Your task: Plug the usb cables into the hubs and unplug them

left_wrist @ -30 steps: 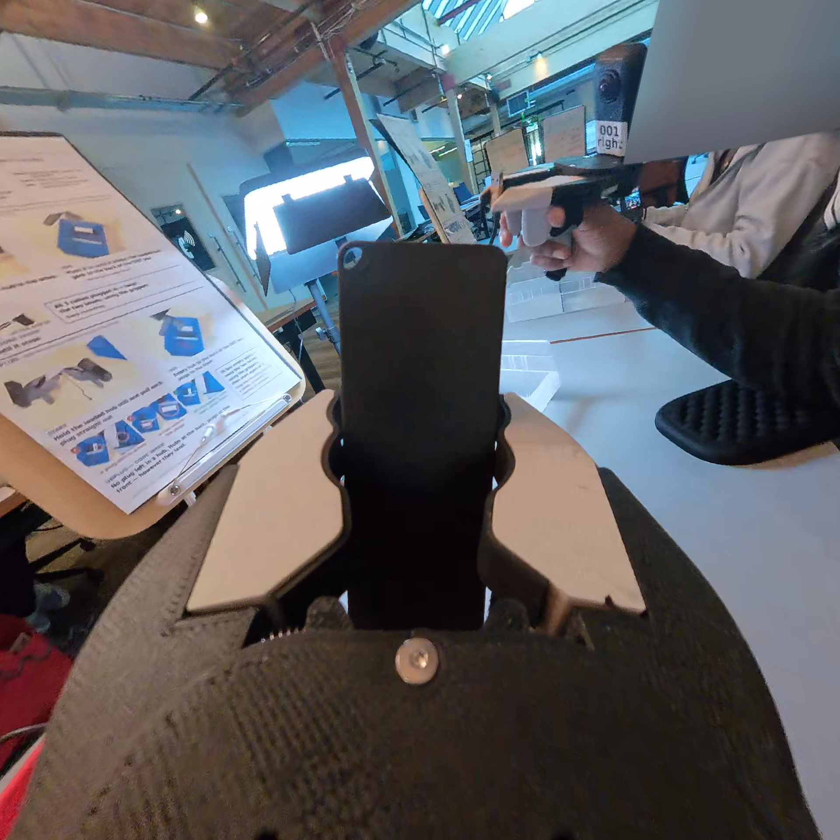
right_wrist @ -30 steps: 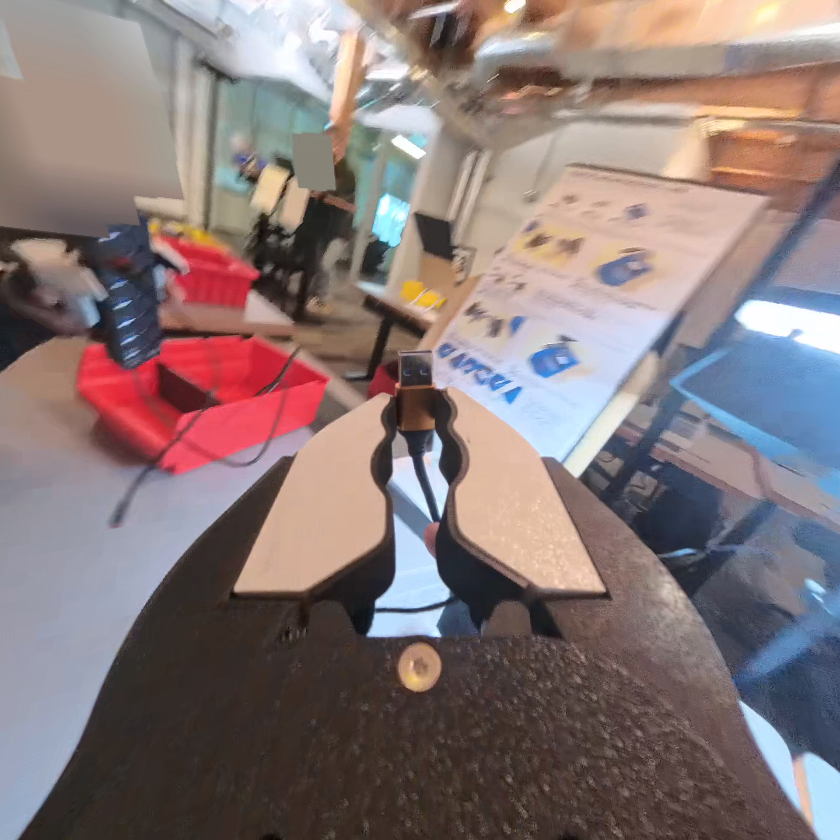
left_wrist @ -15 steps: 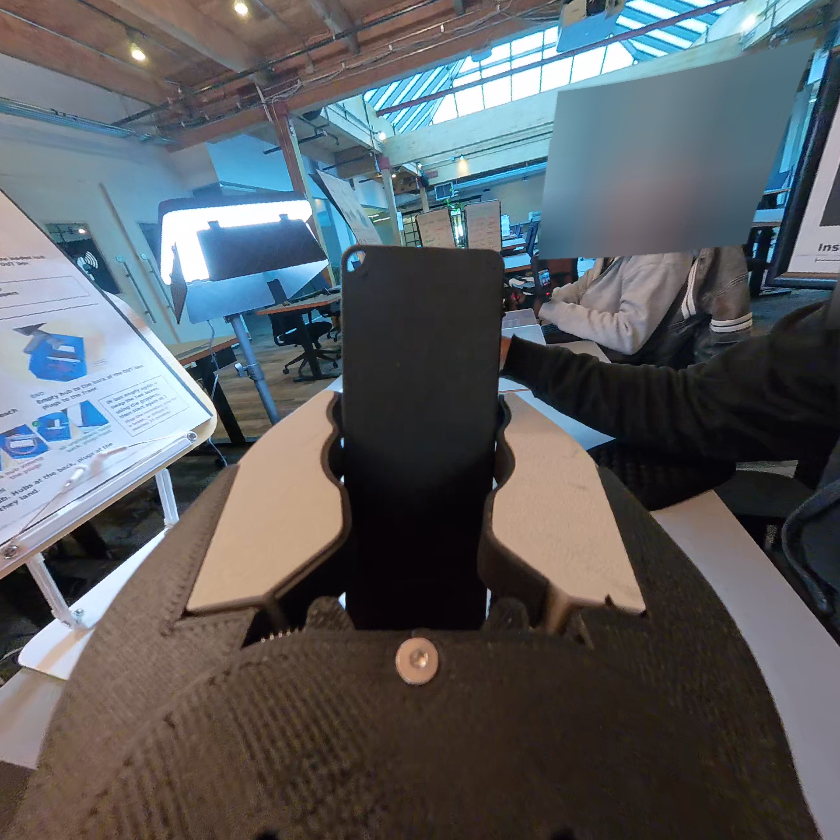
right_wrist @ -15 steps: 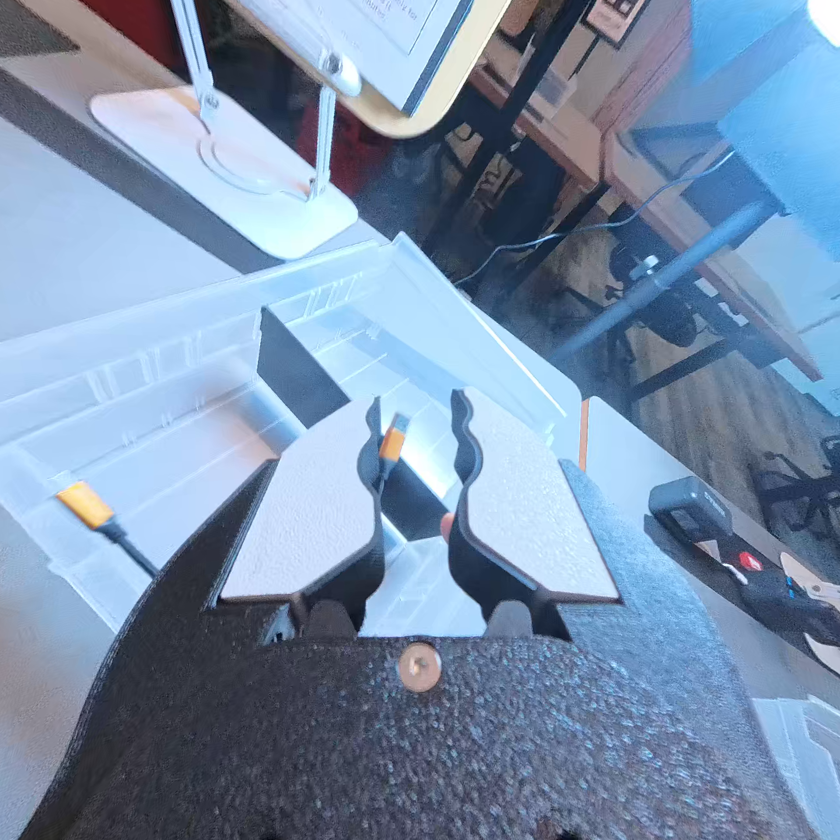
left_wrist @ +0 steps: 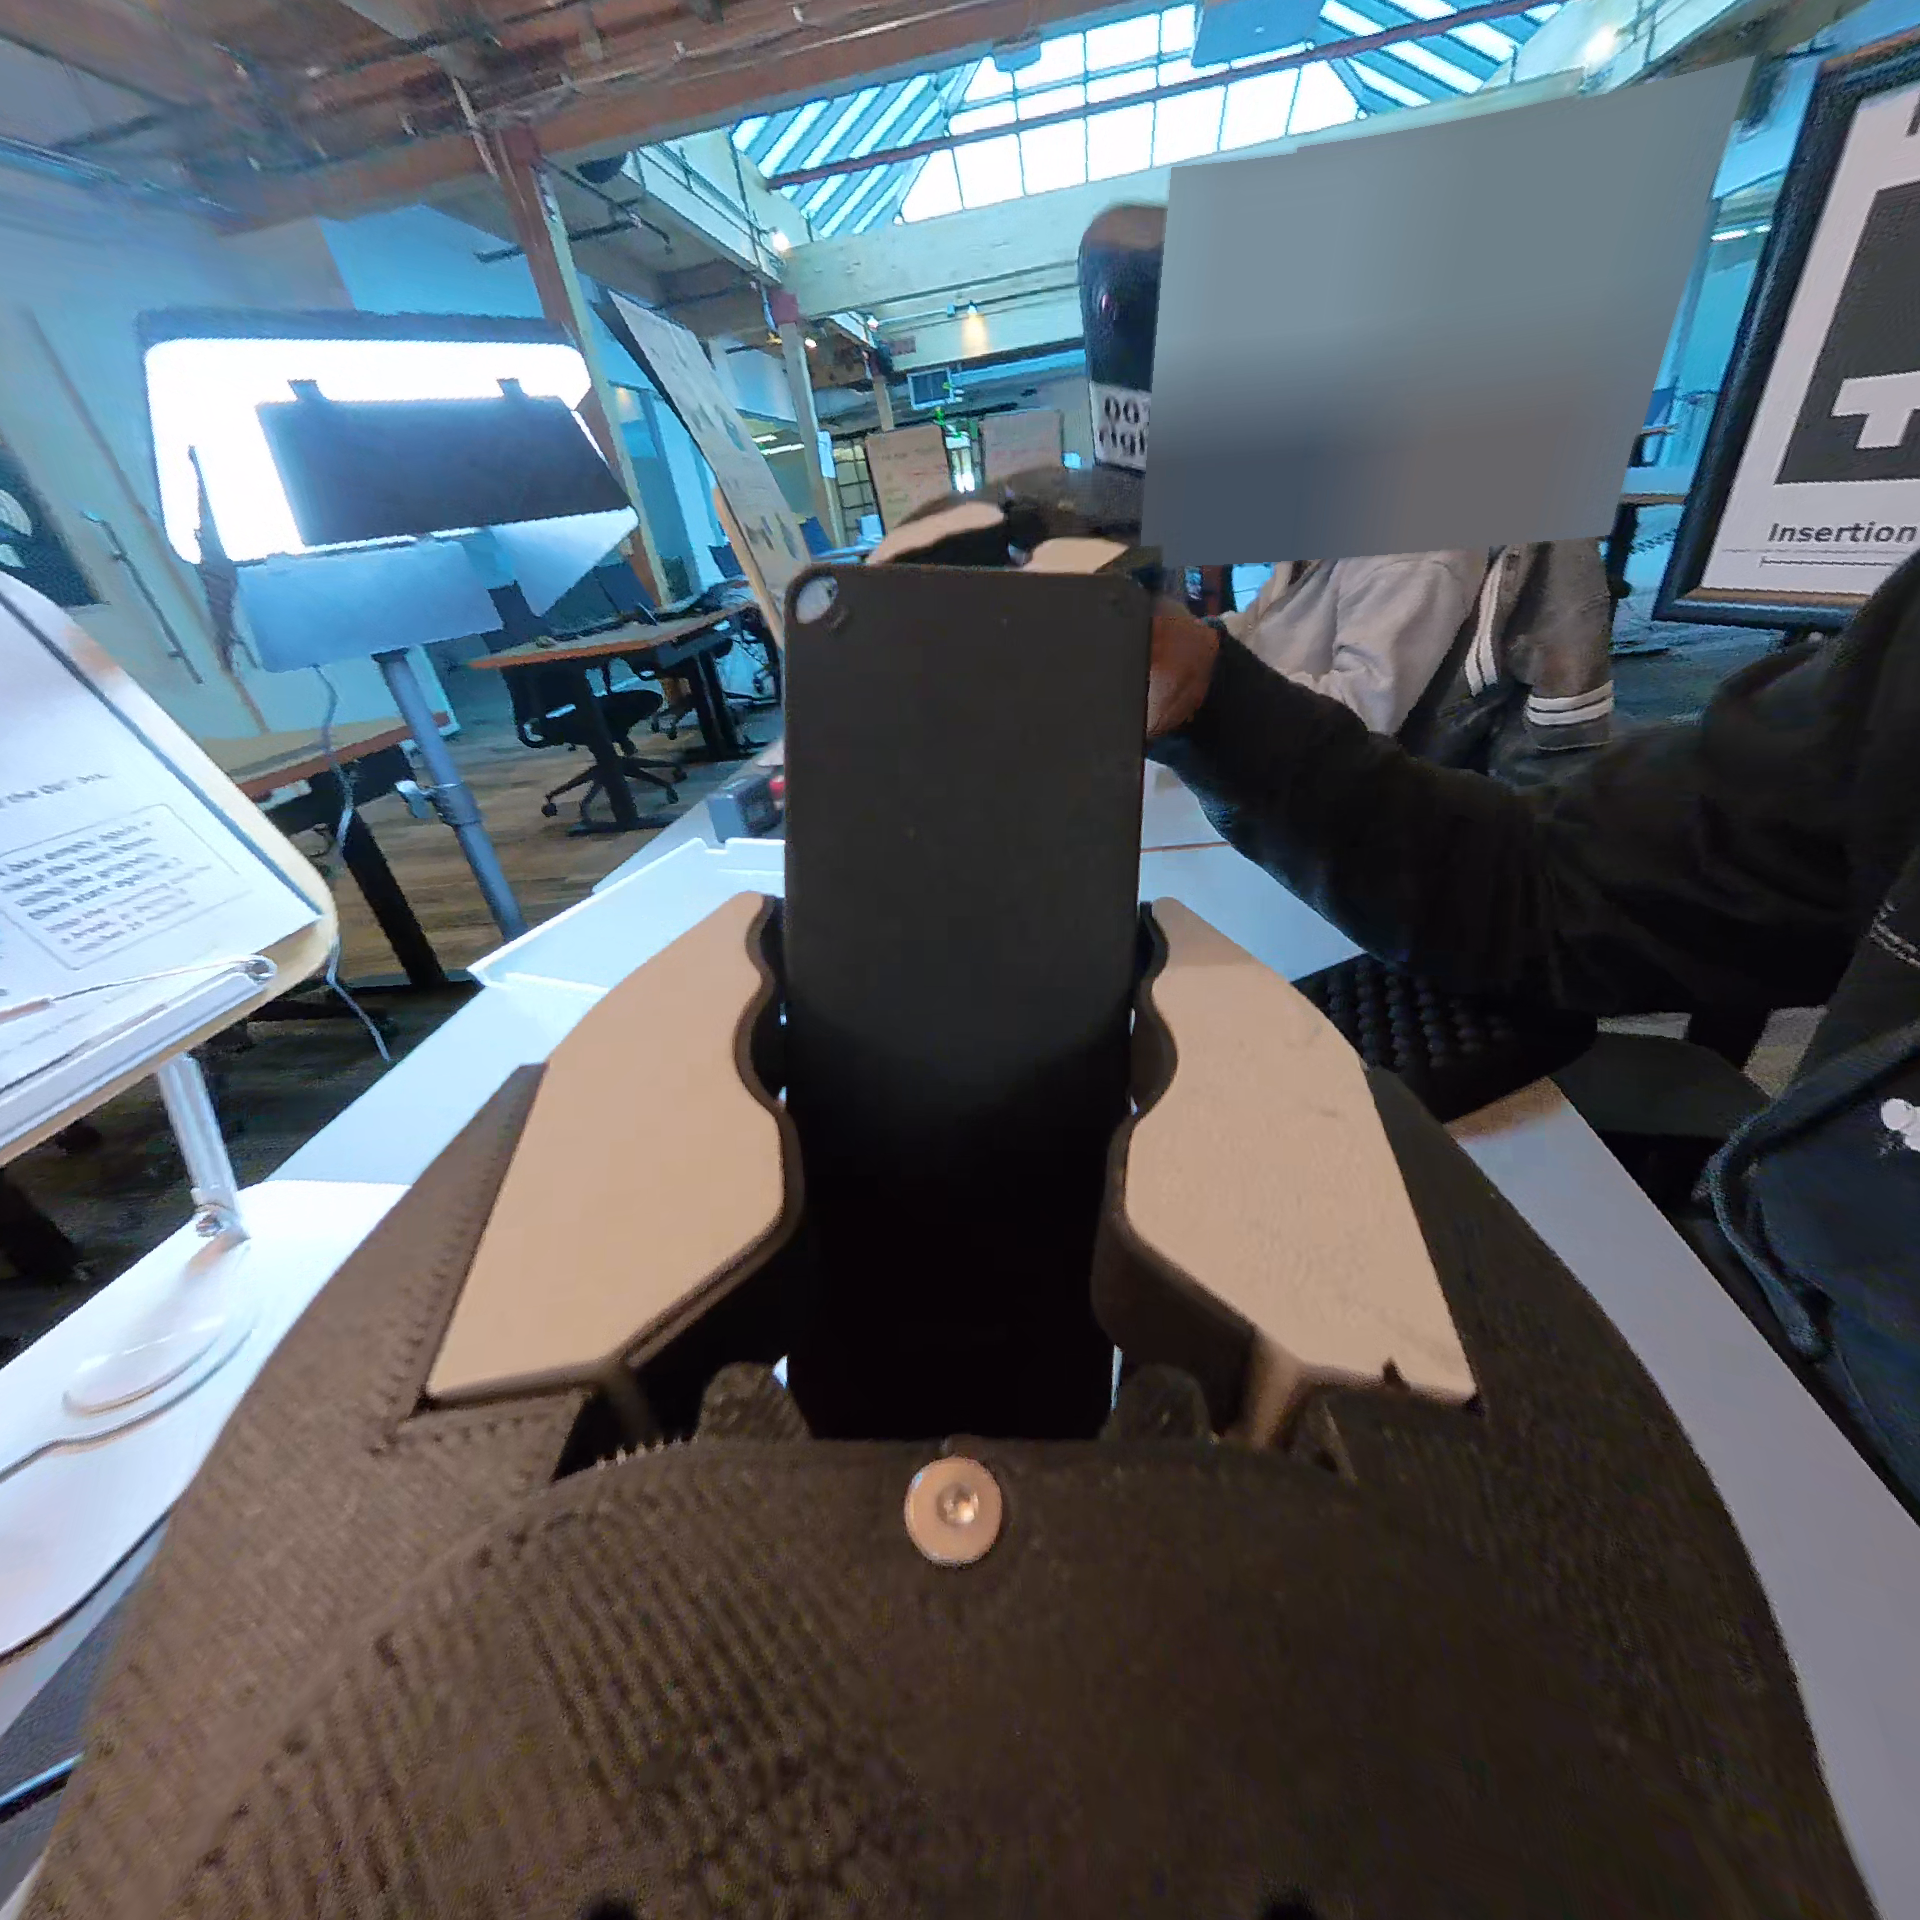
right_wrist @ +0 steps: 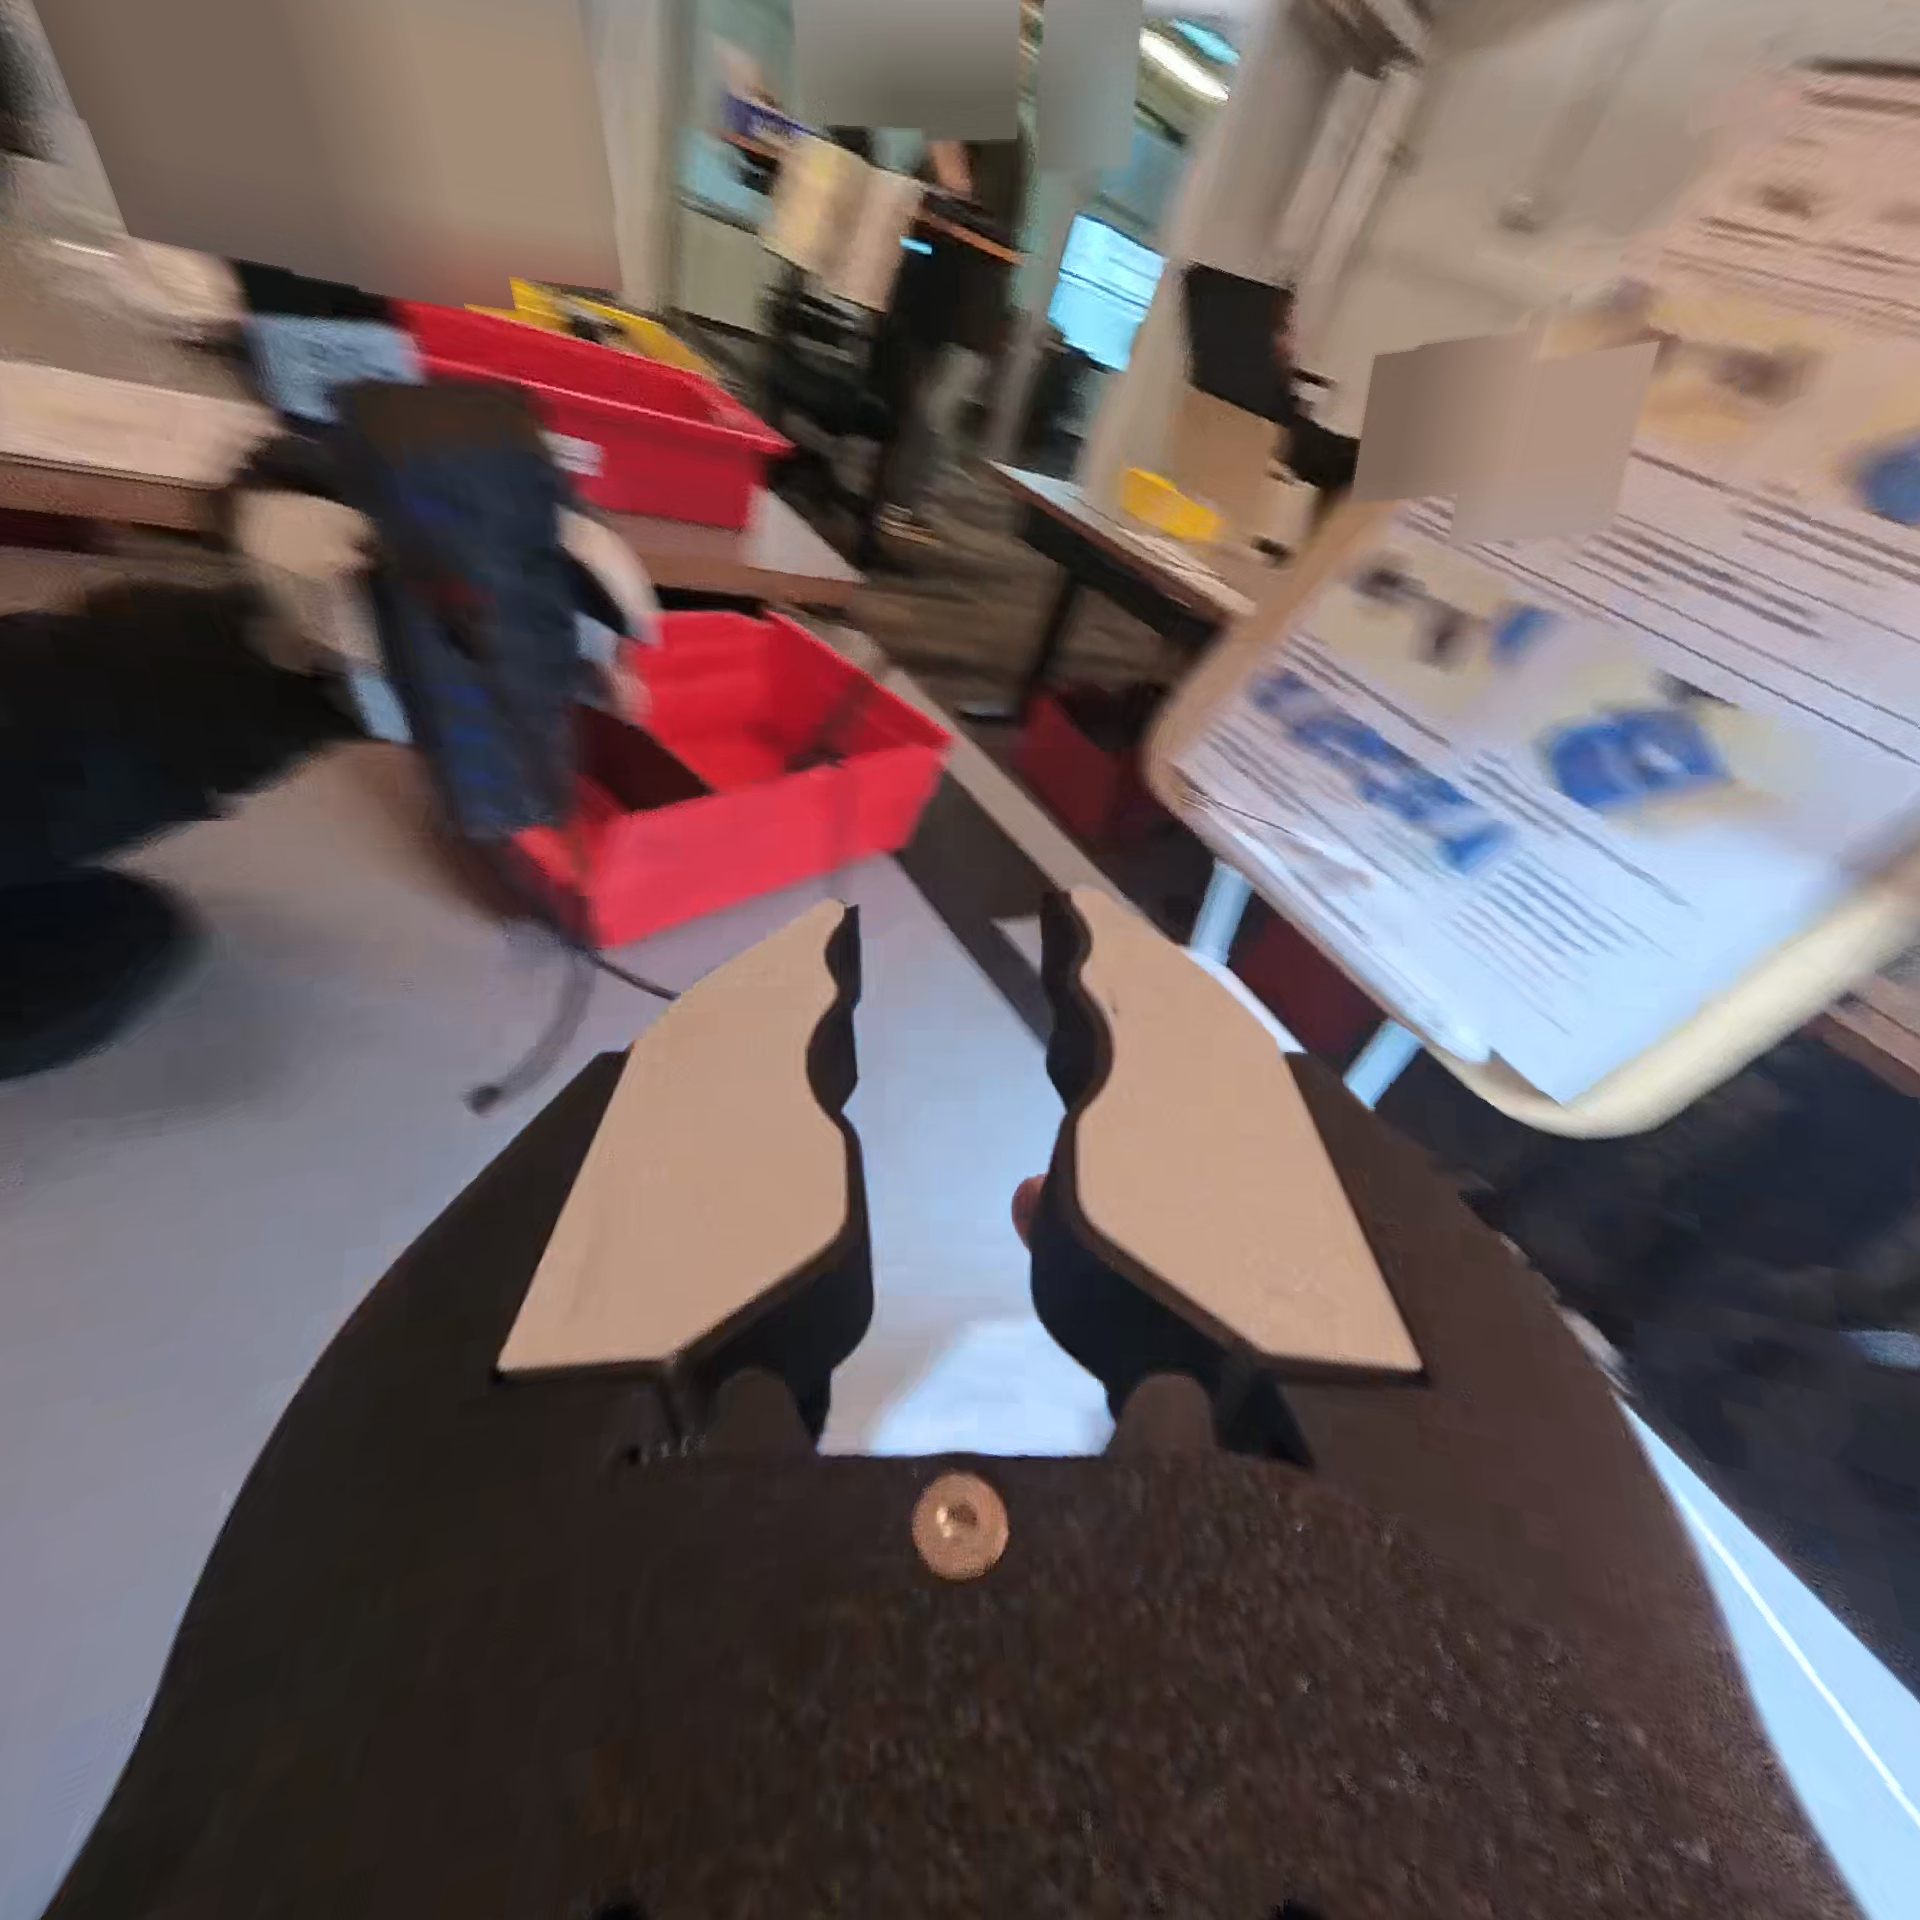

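Observation:
My left gripper (left_wrist: 961,920) is shut on a flat black USB hub (left_wrist: 961,779), holding it upright above the white table (left_wrist: 1621,1299). The hub's back faces the left wrist camera, so its ports are hidden. My right gripper (right_wrist: 948,914) is open and empty above the table. In the left wrist view its fingertips (left_wrist: 940,525) show just behind the hub's top edge. In the blurred right wrist view the hub (right_wrist: 468,623) stands at the left in the left gripper, and a dark cable (right_wrist: 551,1029) hangs from it to the table.
A red bin (right_wrist: 748,790) sits on the table behind the hub. An instruction board on a stand (right_wrist: 1558,779) is at the right, also in the left wrist view (left_wrist: 104,914). A white bin (left_wrist: 623,914) lies ahead. A black-sleeved arm (left_wrist: 1507,862) crosses at the right. About 15 centimeters separates my left fingertips from my right.
My right gripper opened and let go of the orange USB plug over the white bin, then swung back toward the hub, empty. The left gripper kept its hold and turned slightly right.

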